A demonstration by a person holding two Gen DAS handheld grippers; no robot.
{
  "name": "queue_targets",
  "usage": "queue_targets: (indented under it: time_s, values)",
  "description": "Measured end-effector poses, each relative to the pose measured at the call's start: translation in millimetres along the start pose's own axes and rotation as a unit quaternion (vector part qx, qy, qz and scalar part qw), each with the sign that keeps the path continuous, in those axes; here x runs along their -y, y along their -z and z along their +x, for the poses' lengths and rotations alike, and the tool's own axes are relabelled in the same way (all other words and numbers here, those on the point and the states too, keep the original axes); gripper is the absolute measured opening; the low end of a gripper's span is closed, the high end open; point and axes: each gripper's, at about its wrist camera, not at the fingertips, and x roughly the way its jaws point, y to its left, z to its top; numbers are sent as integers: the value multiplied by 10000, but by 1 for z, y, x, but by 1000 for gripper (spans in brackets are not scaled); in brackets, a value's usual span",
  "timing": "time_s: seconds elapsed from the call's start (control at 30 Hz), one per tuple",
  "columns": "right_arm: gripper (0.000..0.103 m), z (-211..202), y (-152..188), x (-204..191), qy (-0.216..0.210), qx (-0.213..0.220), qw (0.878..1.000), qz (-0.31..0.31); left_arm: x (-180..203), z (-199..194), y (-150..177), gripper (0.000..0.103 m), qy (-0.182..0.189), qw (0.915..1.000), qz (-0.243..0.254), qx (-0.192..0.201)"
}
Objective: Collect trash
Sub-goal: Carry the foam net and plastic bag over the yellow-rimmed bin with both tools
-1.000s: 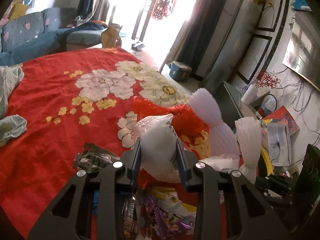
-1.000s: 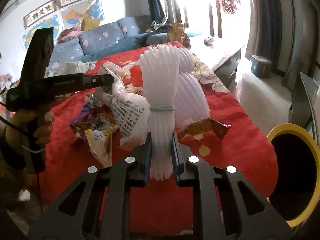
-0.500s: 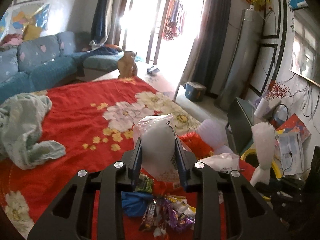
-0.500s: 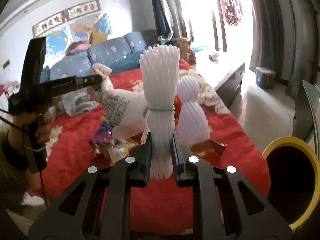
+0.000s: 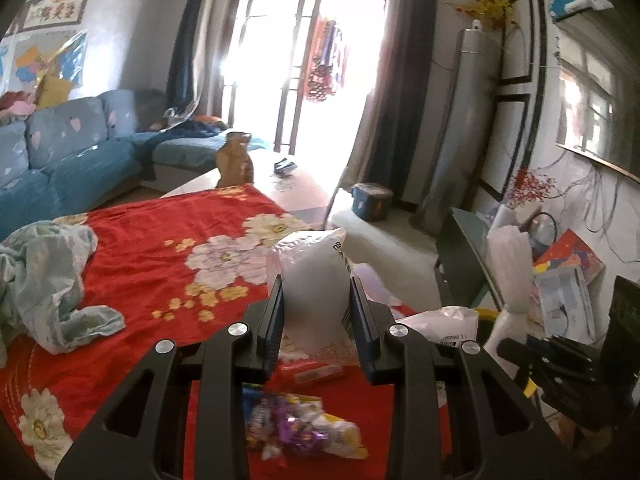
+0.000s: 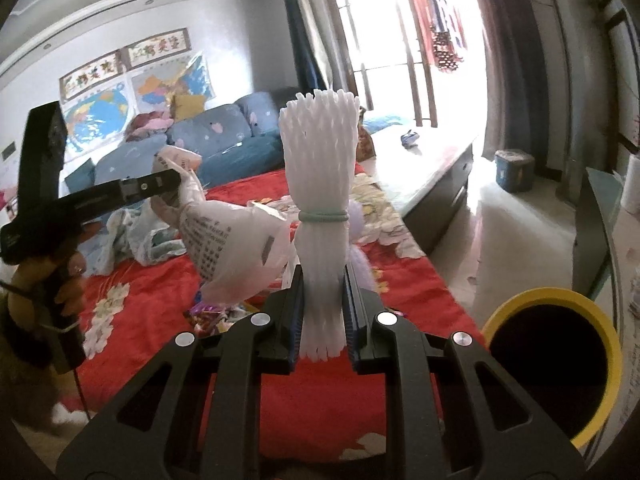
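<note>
My left gripper (image 5: pixel 316 304) is shut on a white plastic bag (image 5: pixel 314 280) with printed text and holds it up above the red bed; it also shows in the right wrist view (image 6: pixel 228 240). My right gripper (image 6: pixel 322 300) is shut on a bundle of white foam netting (image 6: pixel 320 184) tied with a green band, held upright. That bundle shows at the right in the left wrist view (image 5: pixel 512 272). A black bin with a yellow rim (image 6: pixel 552 364) stands beside the bed, low right of my right gripper. Snack wrappers (image 5: pixel 300 432) lie on the red blanket below my left gripper.
A red flowered blanket (image 5: pixel 140 248) covers the bed. A crumpled pale cloth (image 5: pixel 44 280) lies at its left. A second foam net (image 6: pixel 356 236) lies behind the bundle. A blue sofa (image 5: pixel 60 160), low table (image 6: pixel 432 160), and cluttered glass stand (image 5: pixel 560 280) surround the bed.
Both grippers have lifted with their loads. The view rose from the blanket toward the room, and the wrappers now lie farther below my left gripper.
</note>
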Motion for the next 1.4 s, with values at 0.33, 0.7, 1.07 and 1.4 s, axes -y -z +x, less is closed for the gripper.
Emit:
queue_targets:
  time_s: [0.33, 0.7, 1.07, 1.4]
  values:
    - [12, -20, 2, 32, 421, 82, 9987, 272, 47, 7, 7, 29, 366, 9989, 271, -98]
    - [12, -34, 17, 70, 942, 77, 9934, 656, 89, 34, 19, 29, 727, 9955, 502, -345]
    - [13, -53, 31, 121, 1461, 131, 9810, 1267, 149, 67, 36, 29, 1004, 9885, 902, -678]
    - [13, -58, 57, 174, 1824, -81, 9651, 1878, 200, 98, 54, 29, 889, 9823, 1385, -890]
